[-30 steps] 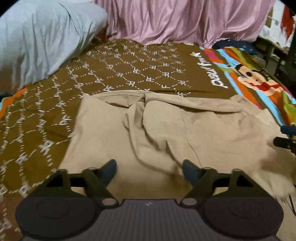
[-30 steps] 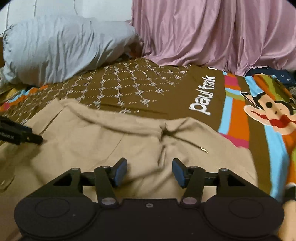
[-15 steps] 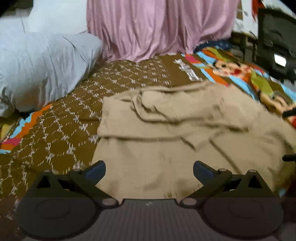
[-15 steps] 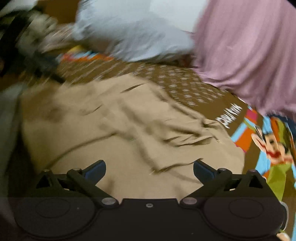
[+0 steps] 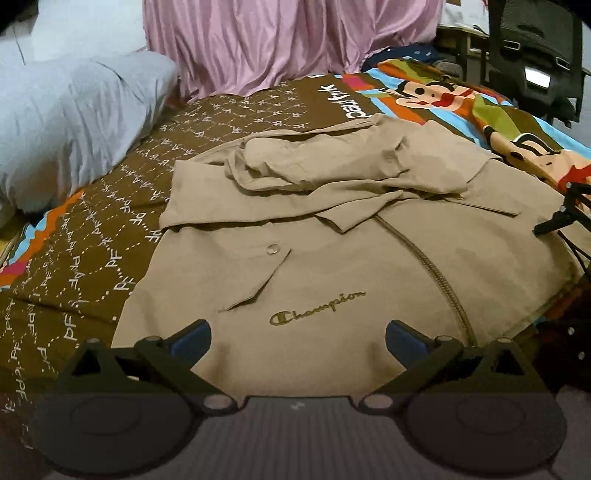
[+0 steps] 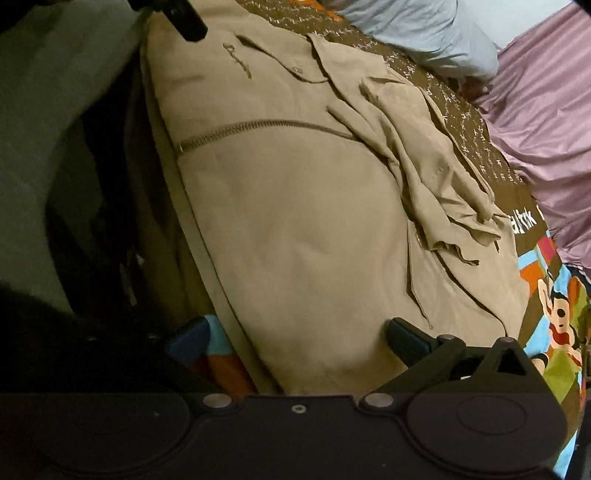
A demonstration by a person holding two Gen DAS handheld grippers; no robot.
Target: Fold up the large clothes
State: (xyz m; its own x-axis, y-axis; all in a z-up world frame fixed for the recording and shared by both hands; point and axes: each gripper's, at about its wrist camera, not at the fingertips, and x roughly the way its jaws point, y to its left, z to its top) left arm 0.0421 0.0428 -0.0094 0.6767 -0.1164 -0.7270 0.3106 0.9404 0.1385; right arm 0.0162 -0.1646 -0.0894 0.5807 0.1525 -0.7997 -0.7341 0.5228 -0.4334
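Observation:
A tan zip jacket (image 5: 332,258) with a Champion logo lies spread on the bed, its sleeves folded in a rumpled heap across the far part. My left gripper (image 5: 297,338) is open and empty, held above the jacket's near hem. My right gripper (image 6: 295,338) is open and empty over the jacket's (image 6: 295,221) right near edge. The right gripper's tip shows at the right edge of the left wrist view (image 5: 554,221). The left gripper's tip shows at the top left of the right wrist view (image 6: 184,18).
A brown patterned bedsheet (image 5: 92,240) with a colourful monkey print (image 5: 517,122) covers the bed. A grey pillow (image 5: 66,122) lies at the far left. A pink curtain (image 5: 277,40) hangs behind. A dark chair (image 5: 535,55) stands at the far right.
Both grippers have opened wide and pulled back from the jacket. The whole jacket front with zip and logo now shows. The right gripper has swung round to the jacket's right side.

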